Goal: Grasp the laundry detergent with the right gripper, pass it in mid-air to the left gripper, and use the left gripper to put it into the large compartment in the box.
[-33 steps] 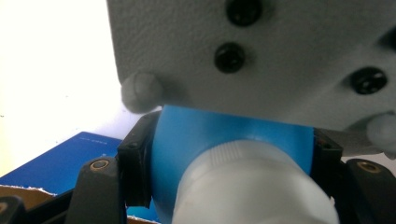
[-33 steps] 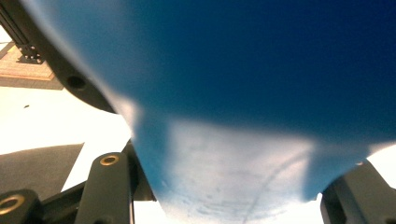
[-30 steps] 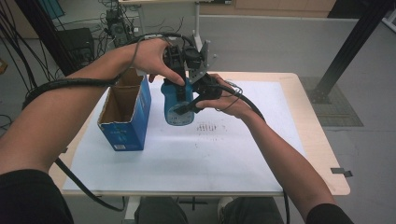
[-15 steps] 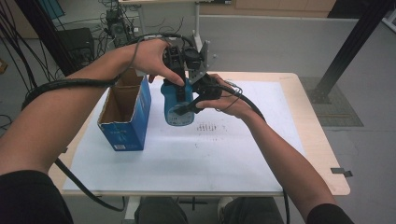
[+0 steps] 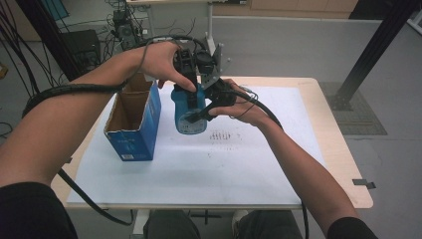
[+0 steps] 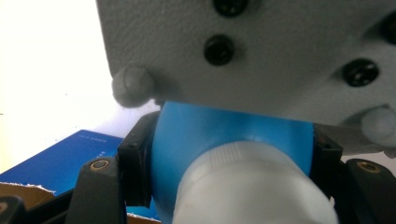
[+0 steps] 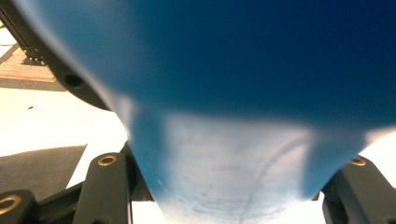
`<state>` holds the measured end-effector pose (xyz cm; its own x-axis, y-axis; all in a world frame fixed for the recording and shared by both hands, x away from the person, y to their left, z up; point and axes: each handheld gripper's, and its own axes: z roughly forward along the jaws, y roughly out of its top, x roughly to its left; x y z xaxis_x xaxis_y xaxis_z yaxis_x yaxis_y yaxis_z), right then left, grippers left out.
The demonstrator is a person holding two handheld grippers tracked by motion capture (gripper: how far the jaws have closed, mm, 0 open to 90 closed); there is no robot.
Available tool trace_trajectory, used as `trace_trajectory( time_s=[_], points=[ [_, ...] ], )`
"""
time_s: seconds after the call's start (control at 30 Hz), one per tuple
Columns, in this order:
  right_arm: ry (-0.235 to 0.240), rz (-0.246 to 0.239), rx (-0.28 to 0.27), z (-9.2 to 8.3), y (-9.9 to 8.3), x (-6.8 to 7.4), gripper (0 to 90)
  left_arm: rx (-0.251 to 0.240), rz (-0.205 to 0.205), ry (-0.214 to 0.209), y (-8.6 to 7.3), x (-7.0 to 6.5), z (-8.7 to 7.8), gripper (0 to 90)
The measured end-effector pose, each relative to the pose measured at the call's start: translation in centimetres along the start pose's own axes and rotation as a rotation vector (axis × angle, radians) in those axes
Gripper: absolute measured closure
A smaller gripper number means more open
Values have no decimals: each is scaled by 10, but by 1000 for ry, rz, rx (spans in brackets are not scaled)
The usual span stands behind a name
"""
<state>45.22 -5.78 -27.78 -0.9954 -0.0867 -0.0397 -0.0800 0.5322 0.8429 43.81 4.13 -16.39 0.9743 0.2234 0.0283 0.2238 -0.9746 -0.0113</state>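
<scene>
White paper sheet (image 5: 199, 174) covers most of your wooden table (image 5: 356, 169); grey floor w/ cables and black frame posts behind it.

Landmark = the open blue cardboard box (image 5: 133, 122), standing upright on the sheet's left part, flaps up.

Just right of the box, raised off the sheet, you hold a blue bottle (image 5: 188, 112) w/ a white cap (image 6: 252, 186) between both tools. High view: it hangs roughly upright, label side toward the camera, apart from the box wall.

Your left gripper (image 5: 191, 82) comes down on the bottle from above, at the box's far right corner side. Left gripper view: both black jaws sit pressed against the blue shoulder, one each side, narrow gap filled by the bottle, cap nearest the lens. Grey plate w/ black screws (image 6: 261, 51) overhead there = part of the other tool. Box edge shows low left in that view (image 6: 60, 161).

Your right gripper (image 5: 206, 110) reaches in from the side away from the box, gripping lower on the body. Right gripper view: blue body (image 7: 233, 93) sits between the two jaws, flush to both, so they're closed on it; surface too near and blurred to read.

Both your hands are near each other above the sheet, right of the box.
</scene>
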Motion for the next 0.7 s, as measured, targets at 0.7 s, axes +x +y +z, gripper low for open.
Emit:
trace_trajectory(
  time_s=[0.7],
  points=[
    [-16, 92, 15, -9, -11, 0, 156, 10, -27, 3, -3, 1, -6, 362]
  ],
)
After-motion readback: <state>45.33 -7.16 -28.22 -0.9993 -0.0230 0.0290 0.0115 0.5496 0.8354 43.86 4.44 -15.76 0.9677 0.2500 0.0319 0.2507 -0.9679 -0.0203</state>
